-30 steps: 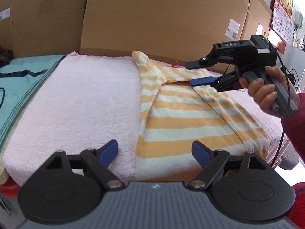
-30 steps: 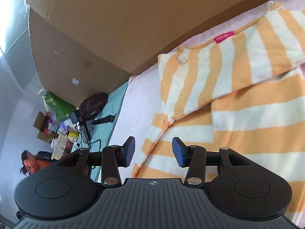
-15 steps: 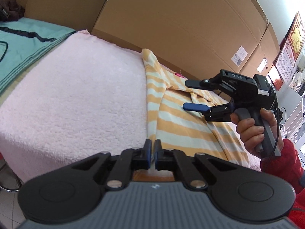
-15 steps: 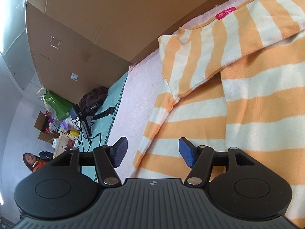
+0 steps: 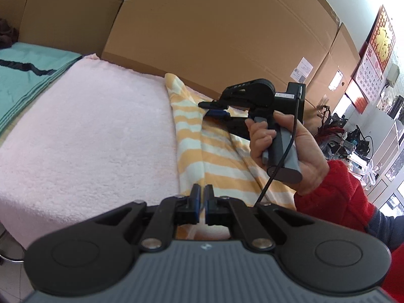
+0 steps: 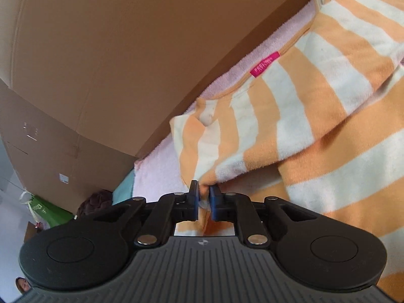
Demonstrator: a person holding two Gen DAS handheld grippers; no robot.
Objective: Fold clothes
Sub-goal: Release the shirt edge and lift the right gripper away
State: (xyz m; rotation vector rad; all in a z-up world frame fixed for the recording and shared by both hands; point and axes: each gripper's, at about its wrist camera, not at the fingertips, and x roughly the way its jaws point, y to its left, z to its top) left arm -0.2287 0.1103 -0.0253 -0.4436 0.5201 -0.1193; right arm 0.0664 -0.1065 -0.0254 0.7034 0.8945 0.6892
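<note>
Striped cloth fills most of what I see: an orange-and-white striped garment (image 5: 217, 151) lies along the right side of a pink fleece blanket (image 5: 88, 139), its far end near the cardboard boxes (image 5: 214, 30) that wall off the back. My left gripper (image 5: 202, 197) sits at the near hem with its jaws fully together; the hem lies right at the tips, but I cannot tell whether any cloth is pinched. My right gripper (image 6: 204, 197) is closing its jaws on a bunched fold of the garment, and the fabric is squeezed between the blue pads (image 6: 194, 199). From the left wrist view, the right hand (image 5: 285, 149) and its red sleeve (image 5: 338, 197) cover part of the garment's right side, with a black cable (image 5: 277, 169) hanging from the handle. A pink label (image 6: 265, 64) marks the neckline. A teal cloth (image 5: 27, 75) lies left of the blanket, a wall calendar (image 5: 371, 75) hangs far right, and a green bag (image 6: 45, 209) stands beyond the boxes.
</note>
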